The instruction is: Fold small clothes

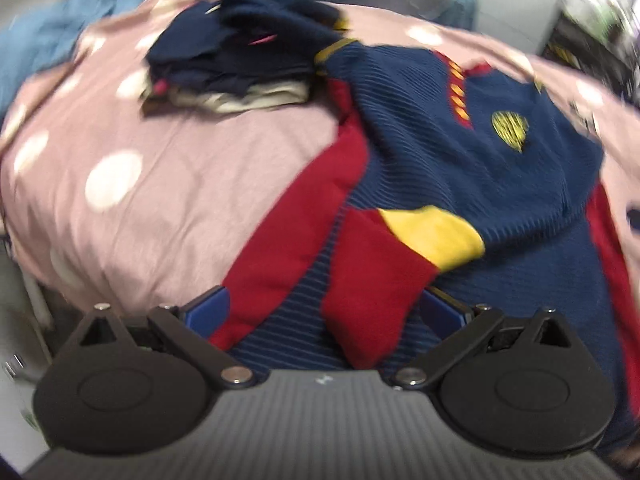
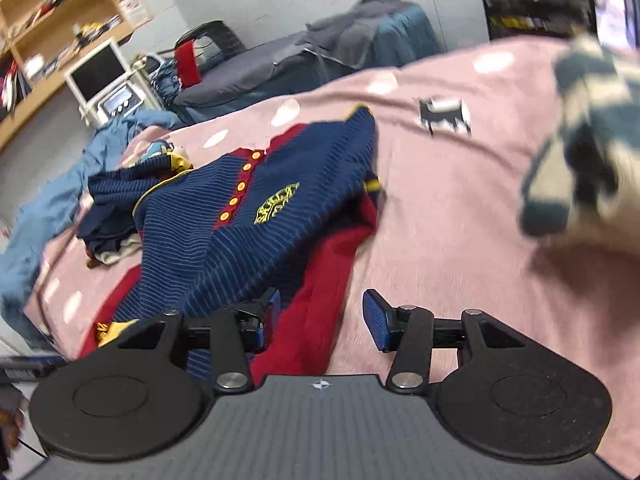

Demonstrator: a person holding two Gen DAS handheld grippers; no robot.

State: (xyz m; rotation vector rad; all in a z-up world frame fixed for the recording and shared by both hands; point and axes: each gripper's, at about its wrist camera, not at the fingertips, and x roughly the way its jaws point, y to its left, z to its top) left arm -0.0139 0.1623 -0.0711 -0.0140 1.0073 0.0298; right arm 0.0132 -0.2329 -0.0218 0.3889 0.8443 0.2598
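While blurred at the edges, shows a pink polka-dot bedsheet (image 1: 168, 168) across both views. Left wrist view, from the left: crumpled light-blue fabric (image 1: 44, 28) at the far left edge of the bed; then a stack of folded dark clothes (image 1: 236, 56), navy on top, cream at the bottom, on the sheet; just right of it, touching, a navy striped cardigan (image 1: 460, 120) with red panels, yellow buttons and a yellow crest, spread open but rumpled. Red sleeve with yellow cuff (image 1: 436, 236) folded back over the cardigan's body.

Left gripper (image 1: 324, 312) low over the cardigan's near hem, blue pads set wide apart, red and striped fabric bunched between them; cannot tell whether cloth is actually pinched.

Right wrist view, from the left: wooden shelving (image 2: 52, 12), a small monitor (image 2: 100, 68), the blue fabric, the dark stack, then the cardigan. Right gripper (image 2: 324, 320) spread, left pad (image 2: 273, 304) against the cardigan's red edge, right pad over bare sheet. Farther right, a small black animal motif (image 2: 444, 114) on the sheet, and a blurred teal-and-cream checked garment (image 2: 580, 140) at the far right.
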